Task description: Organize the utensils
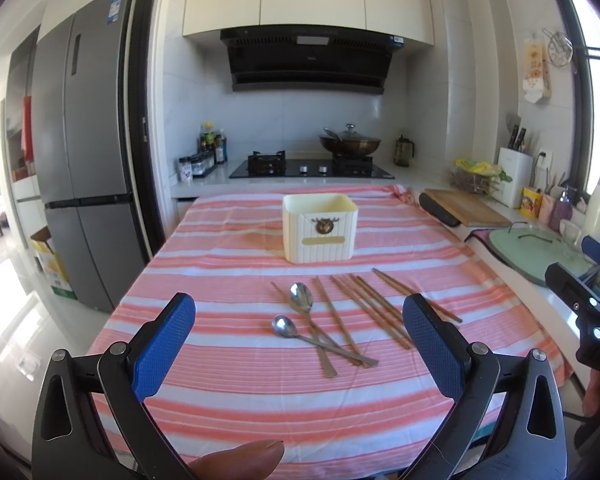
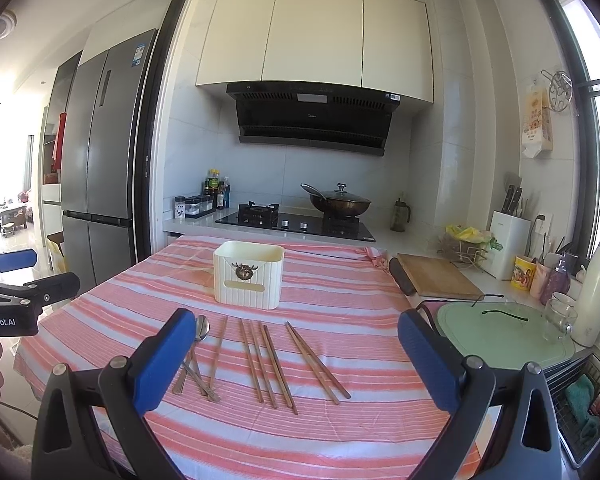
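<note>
- Two metal spoons (image 1: 300, 312) lie on the striped cloth near the middle of the table (image 1: 228, 392), their handles crossing, with one chopstick tangled in among them.
- Just to their right, the wooden chopsticks (image 1: 364, 304) are spread loose in a rough fan, one pair (image 2: 316, 360) set a bit apart on the far right.
- Behind all of it stands the cream utensil box (image 1: 320, 228), upright, open at the top, a small brown emblem on its front, clear of the utensils.
- Left tongs (image 1: 300, 320) hover above the near edge of the cloth, blue pads spread wide, nothing between them; the spoons sit framed in the gap.
- Right tongs (image 2: 296, 344) hang wide apart too, empty, with the chopsticks framed between the pads.
- Each device shows at the edge of the other's view, well apart.
- A fingertip (image 1: 244, 460) pokes in at the bottom of the left view.
- Beyond the table: a hob with a lidded wok (image 1: 350, 142), and a wooden cutting board (image 2: 436, 276) to the right.
</note>
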